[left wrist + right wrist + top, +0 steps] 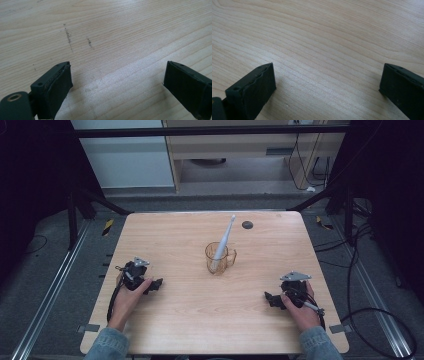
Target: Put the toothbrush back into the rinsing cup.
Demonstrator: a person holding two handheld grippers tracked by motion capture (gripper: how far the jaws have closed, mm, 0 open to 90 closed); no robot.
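A: What is close by?
B: The left tongs [156,284] and right tongs [270,298] rest on the wood bench [190,320], both wide open, holding nothing.
A: And past them?
B: A cup [219,257] mid-bench with a toothbrush [223,241] in it. Then grey floor [45,270] and a cabinet [240,145].

Two black two-jaw units, left gripper [156,284] and right gripper [268,298], each with grey three-cornered top plate, trailing black cable; denim-blue sleeve cuffs.
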